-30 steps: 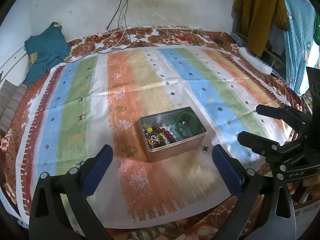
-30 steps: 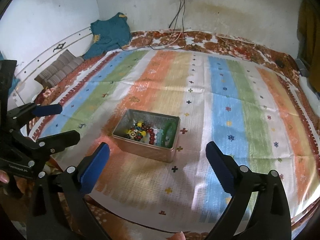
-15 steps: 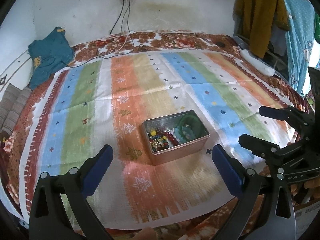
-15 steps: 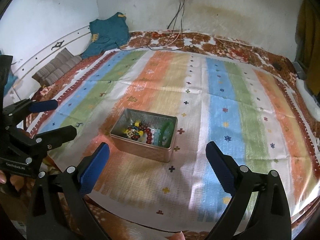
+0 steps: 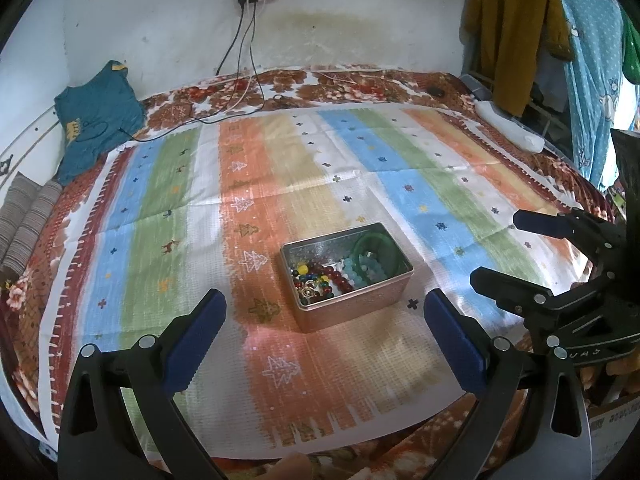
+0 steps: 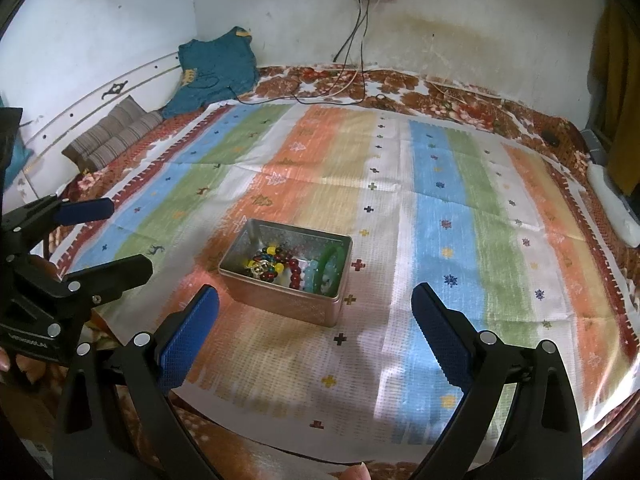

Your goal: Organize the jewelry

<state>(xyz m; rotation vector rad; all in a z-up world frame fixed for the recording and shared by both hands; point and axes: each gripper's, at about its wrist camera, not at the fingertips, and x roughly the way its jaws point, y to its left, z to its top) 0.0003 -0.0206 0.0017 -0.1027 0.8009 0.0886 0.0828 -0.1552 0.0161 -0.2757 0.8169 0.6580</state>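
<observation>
A silver metal tin (image 5: 352, 304) (image 6: 280, 304) sits on a striped mat spread over a bed. Inside lie a green bangle (image 5: 376, 249) (image 6: 330, 268), pale teal beads (image 5: 360, 270), dark red beads (image 5: 340, 276) (image 6: 296, 270) and a mix of coloured beads with a gold piece (image 5: 310, 286) (image 6: 266, 264). My left gripper (image 5: 324, 326) (image 6: 108, 236) is open, held short of the tin's near side. My right gripper (image 6: 316, 320) (image 5: 502, 246) is open too, also short of the tin. Neither holds anything.
The striped mat (image 5: 280, 184) covers a floral bedsheet (image 5: 320, 84). A teal garment (image 5: 96, 116) and a striped pillow (image 6: 112, 136) lie at the far left. Cables (image 5: 240, 52) hang from a wall socket. Clothes (image 5: 516, 28) hang at the right, a white object (image 5: 508, 130) below them.
Both grippers have pulled back and tilted up a little, so the tin sits slightly farther off and lower in each view. Both stay open.
</observation>
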